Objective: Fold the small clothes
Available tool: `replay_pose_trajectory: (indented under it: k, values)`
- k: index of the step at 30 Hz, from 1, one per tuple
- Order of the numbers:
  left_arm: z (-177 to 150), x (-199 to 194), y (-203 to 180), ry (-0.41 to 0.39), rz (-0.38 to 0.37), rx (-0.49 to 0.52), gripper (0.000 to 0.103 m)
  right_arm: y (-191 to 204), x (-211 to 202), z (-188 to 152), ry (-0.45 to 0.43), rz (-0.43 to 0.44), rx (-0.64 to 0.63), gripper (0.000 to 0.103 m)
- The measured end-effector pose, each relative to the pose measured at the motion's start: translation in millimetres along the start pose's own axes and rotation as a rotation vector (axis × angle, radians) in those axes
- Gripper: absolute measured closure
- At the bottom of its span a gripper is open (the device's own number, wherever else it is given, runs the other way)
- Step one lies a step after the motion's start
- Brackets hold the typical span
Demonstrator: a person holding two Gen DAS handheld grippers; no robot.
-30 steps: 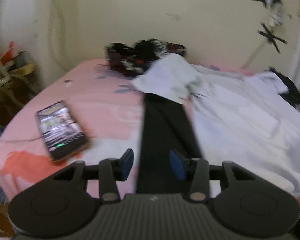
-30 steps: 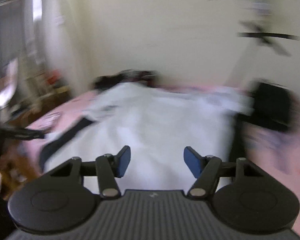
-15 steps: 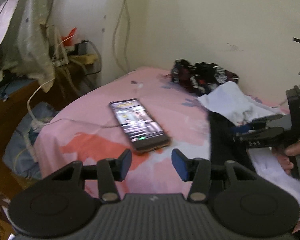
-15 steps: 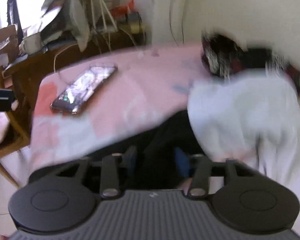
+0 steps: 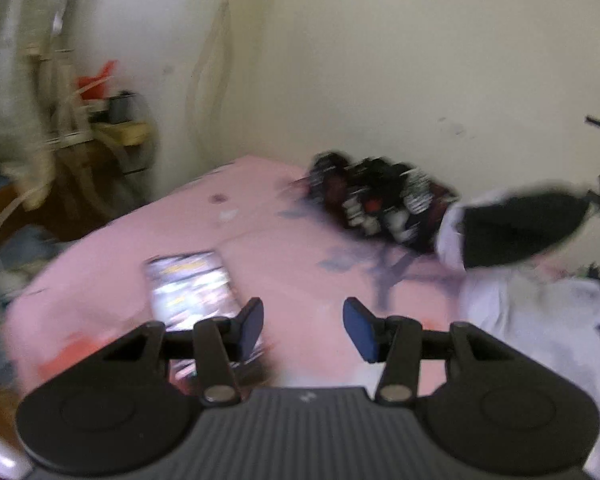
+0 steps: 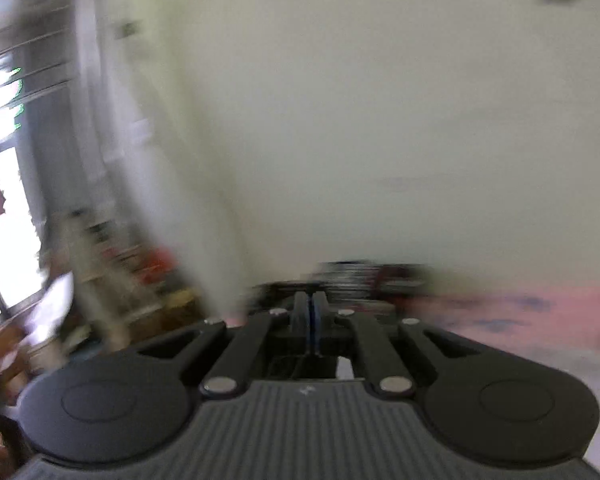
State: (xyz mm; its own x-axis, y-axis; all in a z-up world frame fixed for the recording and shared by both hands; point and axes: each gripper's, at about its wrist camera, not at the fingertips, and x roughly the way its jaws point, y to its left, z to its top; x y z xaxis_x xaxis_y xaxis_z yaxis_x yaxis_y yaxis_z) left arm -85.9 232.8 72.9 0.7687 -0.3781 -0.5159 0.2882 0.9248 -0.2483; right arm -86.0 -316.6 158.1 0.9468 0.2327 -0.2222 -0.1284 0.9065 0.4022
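Covering the bed is a pink sheet, set against a cream wall, with cluttered shelves at 9 o'clock. No writing is readable. A lit phone lies just beyond the left gripper, whose blue pads stand wide apart over bare sheet. White clothes lie at 3 o'clock of it, a black garment lifted above them, a dark patterned bundle at 1 o'clock. The right gripper has its pads pressed together; blur hides whether cloth is pinched.
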Motion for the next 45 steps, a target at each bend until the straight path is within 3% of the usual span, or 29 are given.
replay_pose_trajectory:
  k: [1,2,3,4,6,8,12,15,17,18,19,20,22,25,27,28,29,31,33,35,38,41,45]
  values:
    - [7.0,11.7,-11.1,-0.002,-0.022,0.007,0.058,-24.8,-13.4,-7.9,-0.001,-0.097,0.002,0.085]
    - [13.4,23.6,-22.3,0.001,-0.043,0.018,0.058,-43.4,-20.4,-17.8,0.024,-0.209,-0.020,0.025]
    - [20.9,39.7,-37.9,0.009,-0.073,0.032,0.058,-60.8,-24.8,-29.3,0.071,-0.337,-0.045,0.015]
    - [27.1,54.6,-52.1,0.020,-0.102,0.047,0.058,-75.4,-31.7,-42.5,0.093,-0.425,-0.059,0.019]
    - [39.1,88.1,-83.8,0.049,-0.153,0.079,0.058,-94.0,-45.0,-58.7,0.127,-0.429,-0.046,0.019]
    - [46.5,121.4,-119.3,0.077,-0.194,0.127,0.058,-97.2,-57.1,-67.4,0.100,-0.405,-0.029,0.019]
    - [48.8,183.2,-178.9,0.160,-0.242,0.206,0.054,-85.9,-55.1,-70.9,0.106,-0.285,-0.079,0.018]
    - [40.8,223.0,-212.5,0.254,-0.310,0.241,0.043,-67.9,-28.3,-78.1,0.174,-0.185,-0.131,0.016]
    - [29.7,244.4,-225.2,0.299,-0.311,0.262,0.055,-55.5,-3.1,-86.8,0.236,-0.127,-0.148,0.019]
    - [25.0,256.1,-229.8,0.323,-0.301,0.275,0.089,-52.8,13.9,-93.2,0.280,-0.103,-0.143,0.027]
    - [21.3,265.0,-232.0,0.338,-0.275,0.294,0.095,-51.7,29.0,-97.5,0.326,-0.102,-0.146,0.066]
    - [20.3,267.8,-229.2,0.324,-0.250,0.307,0.096,-50.5,44.1,-102.5,0.370,-0.105,-0.160,0.103]
    - [27.9,261.0,-214.8,0.229,-0.189,0.301,0.096,-46.5,63.7,-105.4,0.372,-0.146,-0.213,0.103]
    - [42.7,249.5,-184.9,0.129,-0.082,0.248,0.096,-49.7,64.7,-85.7,0.272,-0.209,-0.228,0.103]
    - [42.3,254.7,-177.8,0.151,-0.083,0.231,0.094,-54.0,69.1,-77.9,0.235,-0.291,-0.274,0.103]
    - [37.8,258.6,-179.1,0.168,-0.080,0.240,0.090,-56.4,75.5,-79.2,0.220,-0.391,-0.345,0.103]
    - [31.7,261.4,-182.6,0.175,-0.069,0.263,0.090,-60.0,81.7,-83.3,0.210,-0.491,-0.410,0.081]
    - [20.1,262.4,-191.5,0.160,-0.042,0.317,0.083,-69.9,82.5,-86.6,0.233,-0.602,-0.424,0.054]
    - [15.9,255.4,-191.4,0.126,-0.039,0.337,0.078,-74.9,54.6,-79.7,0.182,-0.542,-0.339,0.056]
    - [25.4,242.4,-185.5,0.088,-0.052,0.302,0.071,-76.0,9.8,-69.1,0.083,-0.522,-0.260,0.051]
    - [47.1,217.5,-179.0,-0.006,-0.106,0.214,0.071,-86.3,-58.8,-65.3,-0.036,-0.608,-0.178,0.048]
    - [56.9,198.7,-193.7,-0.040,-0.216,0.216,0.069,-106.8,-113.4,-76.2,-0.050,-0.673,-0.007,0.048]
    - [43.9,211.0,-234.1,0.032,-0.333,0.313,0.068,-121.1,-159.9,-115.3,-0.009,-0.681,0.191,0.049]
